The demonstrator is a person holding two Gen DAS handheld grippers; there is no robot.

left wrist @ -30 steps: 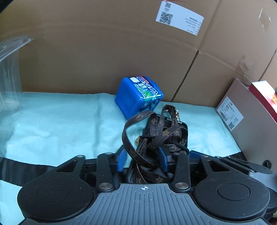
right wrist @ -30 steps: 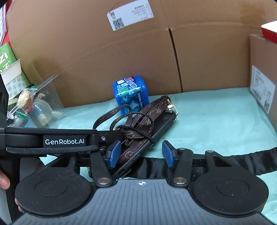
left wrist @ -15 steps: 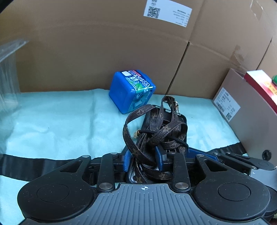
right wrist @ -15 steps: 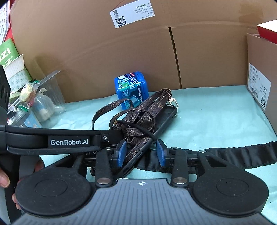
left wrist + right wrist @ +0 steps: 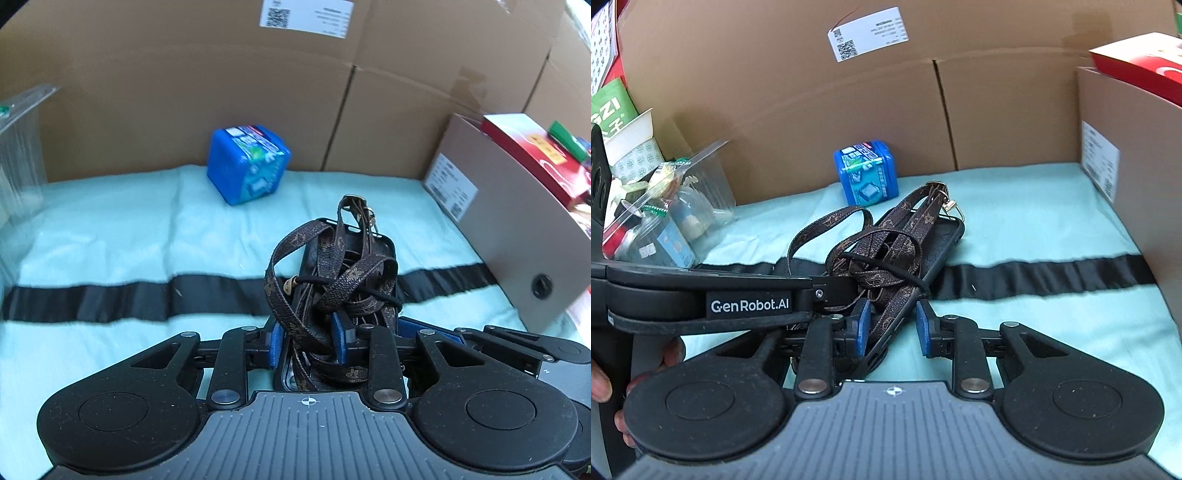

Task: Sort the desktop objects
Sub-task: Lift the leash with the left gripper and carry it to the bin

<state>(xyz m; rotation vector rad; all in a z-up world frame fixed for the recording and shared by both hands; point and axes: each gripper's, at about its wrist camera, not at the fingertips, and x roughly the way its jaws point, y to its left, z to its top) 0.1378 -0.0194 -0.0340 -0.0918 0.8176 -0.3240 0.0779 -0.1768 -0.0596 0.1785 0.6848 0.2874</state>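
A black phone case (image 5: pixel 384 258) wrapped in a brown patterned strap (image 5: pixel 295 243) is held above the mint cloth (image 5: pixel 110 236). My left gripper (image 5: pixel 308 341) is shut on the case and strap at their near end. My right gripper (image 5: pixel 891 326) stands around the same case (image 5: pixel 942 243) and strap (image 5: pixel 886 240) from the right; its pads are narrowed, and the right pad shows a small gap from the case. A blue square box (image 5: pixel 245 168) stands at the back by the cardboard wall, also in the right wrist view (image 5: pixel 866 175).
Cardboard walls (image 5: pixel 184 92) close the back. A grey carton (image 5: pixel 509 221) with a red box (image 5: pixel 535 147) on it stands on the right. A clear plastic bin (image 5: pixel 665 206) with small items sits on the left. A black stripe (image 5: pixel 92 299) crosses the cloth.
Both grippers have drawn back toward me and risen with the case and strap; the blue box now lies farther off. The left pads closed tighter on the case; the right pads narrowed.
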